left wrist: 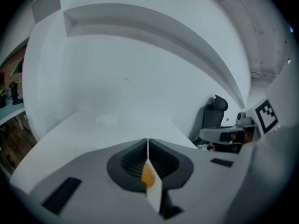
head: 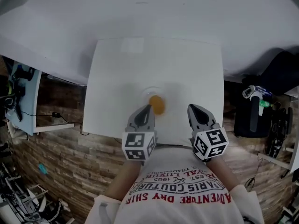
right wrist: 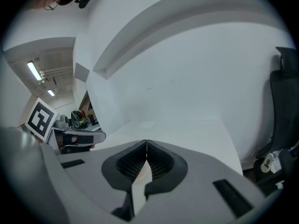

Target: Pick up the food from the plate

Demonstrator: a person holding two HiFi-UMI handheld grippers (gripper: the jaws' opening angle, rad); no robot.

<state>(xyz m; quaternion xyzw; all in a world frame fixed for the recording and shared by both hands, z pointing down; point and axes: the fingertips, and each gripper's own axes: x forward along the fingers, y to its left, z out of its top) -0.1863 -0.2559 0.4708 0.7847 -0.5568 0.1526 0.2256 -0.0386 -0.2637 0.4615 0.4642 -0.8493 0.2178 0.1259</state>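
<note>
Here, left gripper (head: 149, 108) and right gripper (head: 193, 108), jaws pressed together, empty; left beside orange food (head: 158, 105).

Orange food (head: 157, 105), plain white table (head: 117, 73)

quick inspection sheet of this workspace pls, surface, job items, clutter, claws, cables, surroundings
surface: white table, bare apart from the plate
job's things: orange food on a clear plate, near the table's front edge
clutter: nothing seen on the table
grippers: left claw shut, tip right beside the food, contact cannot be told; right claw shut, empty, off to the food's right
cables: thin black cable on the floor left of the table
surroundings: brick-pattern floor; dark chair by the table; white wall behind
</note>
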